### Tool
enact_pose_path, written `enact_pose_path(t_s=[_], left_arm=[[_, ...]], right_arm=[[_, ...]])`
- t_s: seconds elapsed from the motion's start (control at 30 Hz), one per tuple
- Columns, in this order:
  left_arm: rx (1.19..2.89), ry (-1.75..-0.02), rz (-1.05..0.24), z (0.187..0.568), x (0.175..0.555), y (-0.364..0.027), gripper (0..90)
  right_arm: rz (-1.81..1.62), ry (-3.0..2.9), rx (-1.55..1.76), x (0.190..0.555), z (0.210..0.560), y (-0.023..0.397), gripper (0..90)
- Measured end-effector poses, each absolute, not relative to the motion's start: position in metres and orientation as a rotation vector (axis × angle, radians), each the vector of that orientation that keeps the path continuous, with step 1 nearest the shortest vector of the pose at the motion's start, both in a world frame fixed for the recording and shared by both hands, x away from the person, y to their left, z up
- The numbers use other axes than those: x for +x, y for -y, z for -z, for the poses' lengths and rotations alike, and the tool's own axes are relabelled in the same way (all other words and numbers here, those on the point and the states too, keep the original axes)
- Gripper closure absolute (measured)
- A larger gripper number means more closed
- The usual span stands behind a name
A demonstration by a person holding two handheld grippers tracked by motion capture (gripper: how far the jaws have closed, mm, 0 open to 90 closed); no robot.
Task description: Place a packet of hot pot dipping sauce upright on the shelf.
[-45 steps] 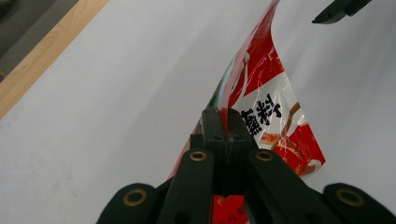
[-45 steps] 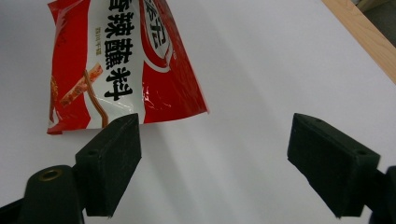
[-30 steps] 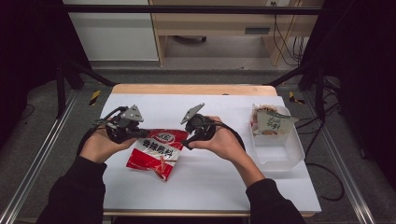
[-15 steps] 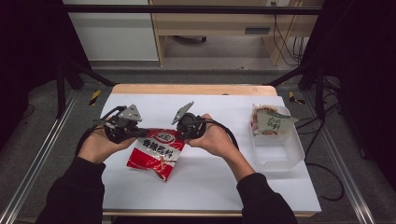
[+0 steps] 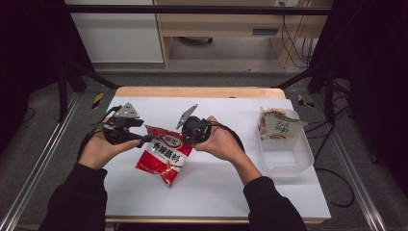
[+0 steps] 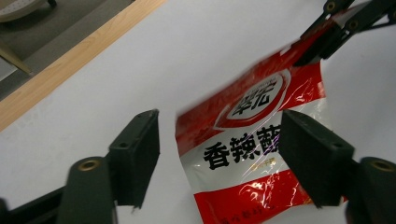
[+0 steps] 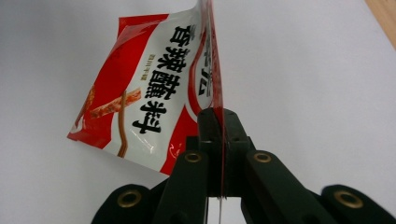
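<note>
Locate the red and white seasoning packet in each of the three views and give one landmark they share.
High view: red and white packet at table centre, between the two hands.
Left gripper view: packet at centre-right, between the open jaws.
Right gripper view: packet upper left, its edge pinched in the jaws.
Shared landmark: white tabletop.

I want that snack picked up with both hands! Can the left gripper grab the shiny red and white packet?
Probably yes: the left gripper is open, the red and white packet lies between its jaws, nothing blocking. The right gripper pinches another edge.
</note>
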State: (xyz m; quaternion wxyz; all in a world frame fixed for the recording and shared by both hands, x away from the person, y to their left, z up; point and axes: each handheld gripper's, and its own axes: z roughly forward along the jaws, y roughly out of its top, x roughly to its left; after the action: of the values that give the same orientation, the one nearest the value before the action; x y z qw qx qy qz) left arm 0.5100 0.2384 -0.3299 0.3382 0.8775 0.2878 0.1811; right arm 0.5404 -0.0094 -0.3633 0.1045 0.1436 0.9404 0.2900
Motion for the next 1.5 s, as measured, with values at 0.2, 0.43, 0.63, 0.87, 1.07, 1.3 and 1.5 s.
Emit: enact_pose_path(t_s=[0.2,0.43,0.63,0.87,1.07,1.3,1.5], left_arm=[[2.275,-0.828,-0.488,0.349,0.501,-0.253,20.4],[2.312,-0.903,-0.444,0.379,0.496,-0.267,17.1],[2.347,-0.914,-0.437,0.388,0.493,-0.27,15.8],[2.338,-0.952,-0.44,0.395,0.491,-0.276,14.4],[2.346,-0.954,-0.419,0.399,0.491,-0.276,14.1],[2.37,-0.956,-0.406,0.406,0.491,-0.274,13.1],[2.373,-0.957,-0.402,0.409,0.491,-0.272,12.5]], right_arm=[[-0.849,-2.767,0.496,0.546,0.359,0.012,90.0],[-0.865,-2.743,0.524,0.548,0.339,0.019,90.0],[-0.879,-2.74,0.511,0.544,0.318,0.02,90.0],[-0.863,-2.724,0.467,0.536,0.294,0.028,90.0],[-0.83,-2.724,0.495,0.536,0.284,0.047,90.0],[-0.76,-2.741,0.522,0.533,0.278,0.072,90.0],[-0.788,-2.721,0.563,0.531,0.273,0.09,90.0]])
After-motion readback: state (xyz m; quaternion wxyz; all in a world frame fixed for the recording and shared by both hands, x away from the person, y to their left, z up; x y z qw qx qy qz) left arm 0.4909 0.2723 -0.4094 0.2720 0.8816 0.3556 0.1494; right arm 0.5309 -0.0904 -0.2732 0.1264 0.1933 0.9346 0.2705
